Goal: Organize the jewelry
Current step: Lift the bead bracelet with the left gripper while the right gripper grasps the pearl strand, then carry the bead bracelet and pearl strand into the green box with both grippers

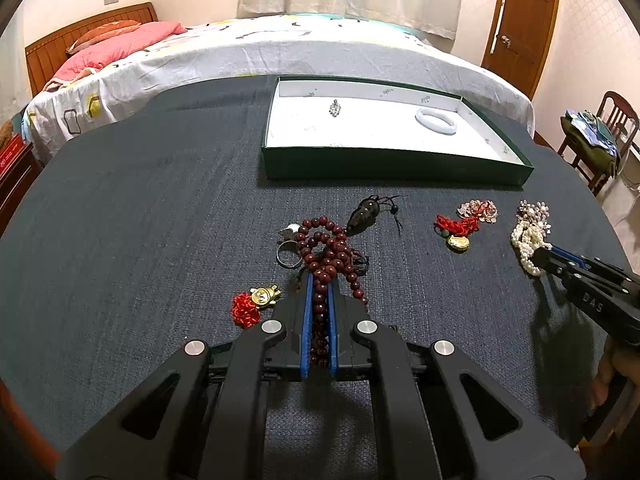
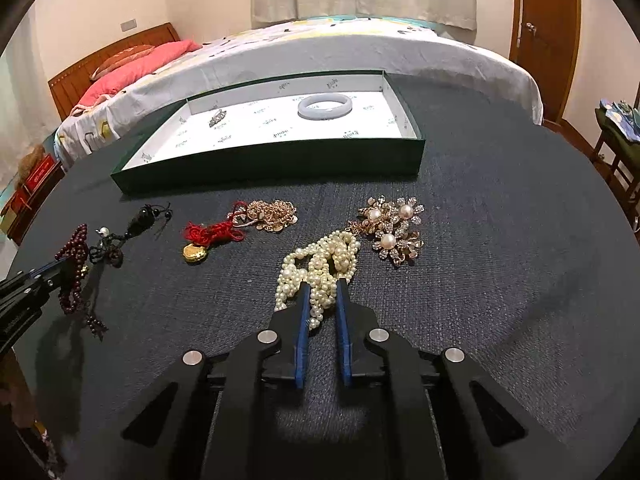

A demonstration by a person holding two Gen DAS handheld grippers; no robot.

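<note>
Left gripper (image 1: 320, 280) clamps our dark red beads (image 1: 328, 252); right gripper (image 2: 322, 286) pinches the pearls (image 2: 320, 264). Both lie on dark cloth (image 1: 140, 220) before the tray (image 1: 392, 168), a bed (image 1: 280, 48) behind. Only our right view shows the pearl brooch (image 2: 394, 230) clearly; only the left shows the ring (image 1: 289, 254).

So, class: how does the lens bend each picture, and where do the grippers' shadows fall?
Left wrist view: black vignetted corners, the table bulges, the right gripper throws a shadow on the cloth below it. Right wrist view: same fisheye curve, the box looks skewed, and a dark shadow lies under the left gripper.
</note>
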